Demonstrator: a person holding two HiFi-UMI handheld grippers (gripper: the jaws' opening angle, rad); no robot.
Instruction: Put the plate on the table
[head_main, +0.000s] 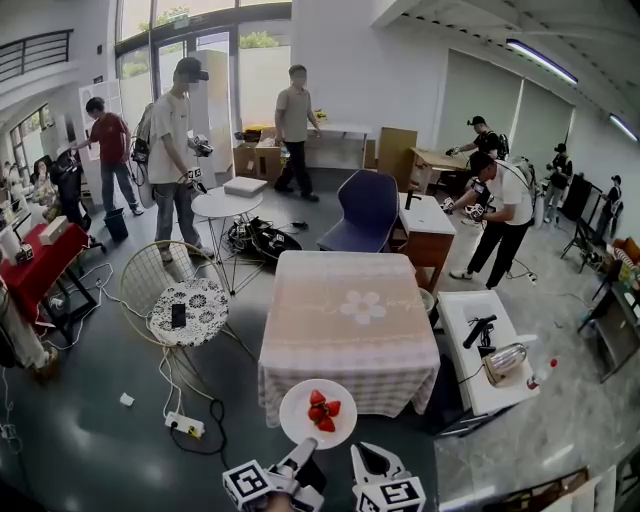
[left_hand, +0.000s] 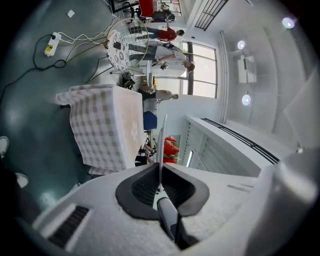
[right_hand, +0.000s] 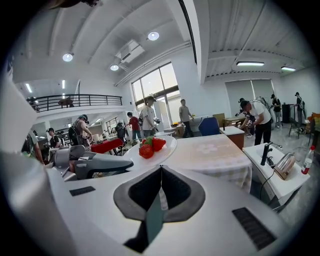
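Note:
A white plate (head_main: 318, 413) carrying red strawberries (head_main: 322, 410) hangs in the air just in front of the near edge of the table (head_main: 345, 320), which wears a checked cloth. My left gripper (head_main: 297, 462) is shut on the plate's near rim. In the left gripper view the plate (left_hand: 161, 145) shows edge-on, running straight into my left gripper (left_hand: 160, 187). My right gripper (head_main: 368, 465) sits just right of the plate, shut and empty. From the right gripper view, the plate (right_hand: 165, 148) lies ahead and to the left of my right gripper (right_hand: 161, 192).
A white side table (head_main: 462, 318) with a metal appliance stands right of the table. A wire chair with a patterned cushion (head_main: 188, 312) stands to the left, with a power strip (head_main: 185, 425) and cables on the floor. A blue chair (head_main: 365, 210) is behind. Several people stand around.

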